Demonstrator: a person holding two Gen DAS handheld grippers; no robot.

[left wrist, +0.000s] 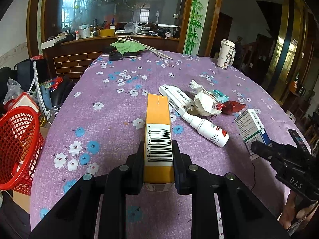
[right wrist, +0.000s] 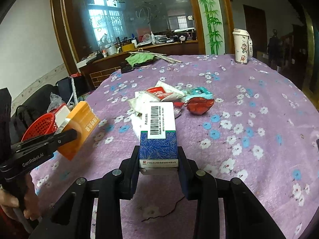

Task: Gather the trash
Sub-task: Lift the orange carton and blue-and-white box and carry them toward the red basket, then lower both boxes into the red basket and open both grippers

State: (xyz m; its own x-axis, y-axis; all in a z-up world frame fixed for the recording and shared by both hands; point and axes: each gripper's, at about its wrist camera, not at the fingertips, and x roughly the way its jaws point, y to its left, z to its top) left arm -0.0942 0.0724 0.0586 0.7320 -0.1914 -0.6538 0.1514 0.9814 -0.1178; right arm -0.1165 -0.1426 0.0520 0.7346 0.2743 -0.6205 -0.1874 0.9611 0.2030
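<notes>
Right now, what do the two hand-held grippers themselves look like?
Both are matte black with flat fingers and round silver pivot bolts. The left hand-held gripper carries white "GenRobot.AI" lettering on its side; the right hand-held gripper shows "DAS". Bare fingers grip their handles.

Both fisheye views sit low over the round table under a purple flowered cloth (left wrist: 111, 107), each looking forward along its own black fingers toward the glass partition. The left wrist view looks from the table's left, close by the red mesh plastic basket (left wrist: 18, 145). The right wrist view, further right, shares the basket (right wrist: 40, 125), the cloth (right wrist: 249, 91) and the white printed tumbler (left wrist: 226, 53) (right wrist: 241, 46).
</notes>
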